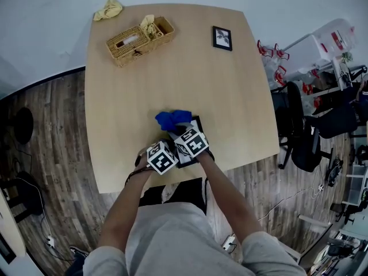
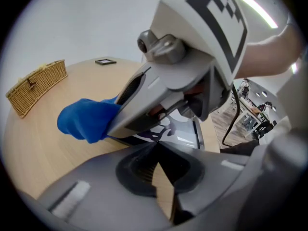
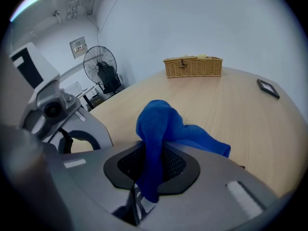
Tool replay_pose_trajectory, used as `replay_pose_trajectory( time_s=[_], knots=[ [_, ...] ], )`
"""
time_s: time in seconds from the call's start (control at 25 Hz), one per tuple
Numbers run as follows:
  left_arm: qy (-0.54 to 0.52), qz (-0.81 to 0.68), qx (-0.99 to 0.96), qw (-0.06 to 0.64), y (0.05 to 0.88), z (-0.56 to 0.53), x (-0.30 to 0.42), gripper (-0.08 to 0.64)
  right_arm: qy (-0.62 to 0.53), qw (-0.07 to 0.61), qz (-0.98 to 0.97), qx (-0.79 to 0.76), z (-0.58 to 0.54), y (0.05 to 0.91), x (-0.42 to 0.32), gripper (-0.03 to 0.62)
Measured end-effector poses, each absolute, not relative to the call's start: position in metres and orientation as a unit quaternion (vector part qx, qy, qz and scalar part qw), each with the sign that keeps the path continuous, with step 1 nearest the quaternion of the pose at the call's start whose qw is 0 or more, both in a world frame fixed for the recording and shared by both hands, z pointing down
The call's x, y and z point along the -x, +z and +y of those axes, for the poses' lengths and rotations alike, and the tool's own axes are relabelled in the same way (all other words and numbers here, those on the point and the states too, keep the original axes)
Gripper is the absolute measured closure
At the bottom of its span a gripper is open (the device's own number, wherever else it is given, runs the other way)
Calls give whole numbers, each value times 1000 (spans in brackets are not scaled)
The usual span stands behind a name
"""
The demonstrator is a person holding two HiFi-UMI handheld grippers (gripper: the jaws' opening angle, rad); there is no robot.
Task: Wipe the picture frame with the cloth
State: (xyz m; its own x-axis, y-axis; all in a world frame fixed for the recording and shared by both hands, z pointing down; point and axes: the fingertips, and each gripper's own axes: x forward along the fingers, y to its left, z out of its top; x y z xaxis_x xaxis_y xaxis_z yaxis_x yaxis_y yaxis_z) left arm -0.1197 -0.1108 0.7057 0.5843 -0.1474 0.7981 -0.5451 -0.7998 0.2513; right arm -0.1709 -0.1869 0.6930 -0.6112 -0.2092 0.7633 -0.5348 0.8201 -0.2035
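A black picture frame [image 1: 198, 123] lies flat near the table's front edge, mostly hidden under both grippers; its white picture [image 2: 185, 131] shows in the left gripper view. My right gripper [image 3: 147, 177] is shut on a blue cloth [image 3: 159, 124], which bunches up ahead of the jaws. That cloth [image 1: 172, 119] rests at the frame's far left corner. My left gripper [image 2: 155, 147] is shut, its tips meeting right at the frame's near edge with nothing visible between them. The right gripper's body [image 2: 168, 81] hangs over the frame.
A second small black frame [image 1: 222, 38] lies at the table's far right. A wicker basket [image 1: 140, 39] stands at the far left, a yellow cloth [image 1: 108, 8] beyond it. Office chairs [image 1: 305, 137] stand off the table's right side. A fan [image 3: 99, 61] stands on the floor.
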Motion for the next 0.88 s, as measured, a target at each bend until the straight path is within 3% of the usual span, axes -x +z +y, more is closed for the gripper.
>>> replay_pose_trajectory(
  time_s=[0.88],
  knots=[
    [419, -196, -859, 221, 707, -109, 119, 508, 275, 398, -852, -201, -123, 702, 119, 540]
  ],
)
